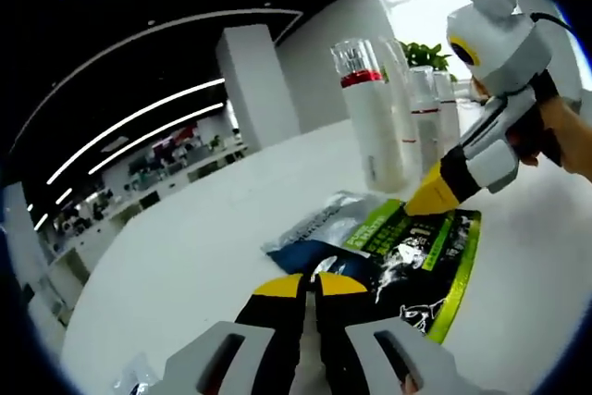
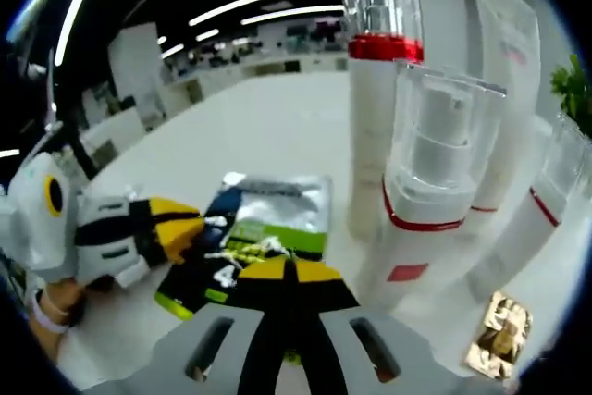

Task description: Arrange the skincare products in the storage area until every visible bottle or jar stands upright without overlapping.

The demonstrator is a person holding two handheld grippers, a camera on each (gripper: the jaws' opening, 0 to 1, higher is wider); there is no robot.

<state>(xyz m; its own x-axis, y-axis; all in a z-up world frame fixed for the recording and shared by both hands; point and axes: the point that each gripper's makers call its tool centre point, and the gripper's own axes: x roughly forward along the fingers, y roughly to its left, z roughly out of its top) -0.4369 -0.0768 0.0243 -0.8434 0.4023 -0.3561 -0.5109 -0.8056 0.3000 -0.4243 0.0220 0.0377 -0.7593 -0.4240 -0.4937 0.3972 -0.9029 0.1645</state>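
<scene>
Over the sachets (image 1: 407, 261) beside upright bottles (image 1: 375, 117), left claw (image 1: 310, 286) and right claw (image 2: 289, 270) both pinched shut, empty.

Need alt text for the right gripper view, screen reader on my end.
The right gripper, jaws shut, points at flat sachets on a white table. Upright white bottles with clear caps stand right; the left gripper enters from the left.

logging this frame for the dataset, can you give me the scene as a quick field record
surface: white table
upright items: white bottles with clear caps, red bands
flat items: green-black sachet overlapping silver-blue sachet; gold packet
left claw: jaws together, at the sachets
right claw: jaws together, over the sachets, bottles right ahead
task state: bottles upright, sachets overlapping
</scene>
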